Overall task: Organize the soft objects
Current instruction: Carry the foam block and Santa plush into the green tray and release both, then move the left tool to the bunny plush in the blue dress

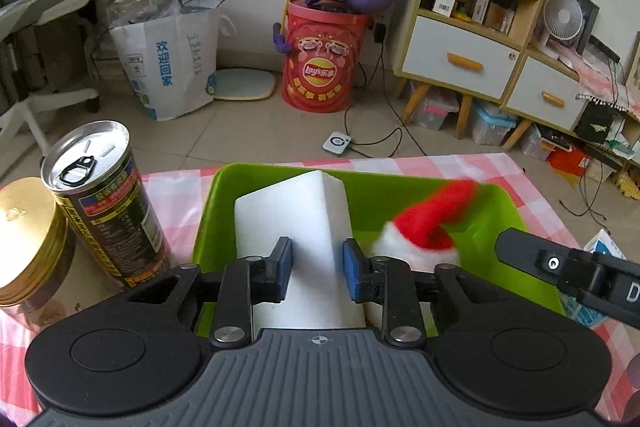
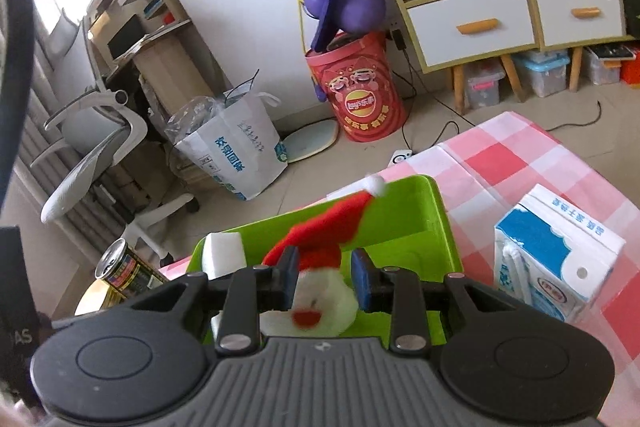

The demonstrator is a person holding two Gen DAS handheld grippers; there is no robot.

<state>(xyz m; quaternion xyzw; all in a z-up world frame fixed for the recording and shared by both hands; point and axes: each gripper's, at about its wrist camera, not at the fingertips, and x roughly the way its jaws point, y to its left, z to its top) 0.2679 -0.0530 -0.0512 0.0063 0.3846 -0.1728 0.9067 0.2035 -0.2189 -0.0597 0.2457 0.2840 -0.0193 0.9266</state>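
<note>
Sponge [image 1: 296,227] is being released into the bin [image 1: 420,187] by the left claw [image 1: 316,269]; Santa [image 2: 320,291] is being clenched by the right claw [image 2: 325,279], release next.

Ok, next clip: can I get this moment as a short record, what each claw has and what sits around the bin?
left claw: pads either side of the white foam block, which reaches into the green bin; pressing or not, unclear
right claw: shut on the Santa plush, at the bin
beside bin: drink can and gold-lidded jar on one side, milk carton on the other
surface: pink checked cloth
</note>
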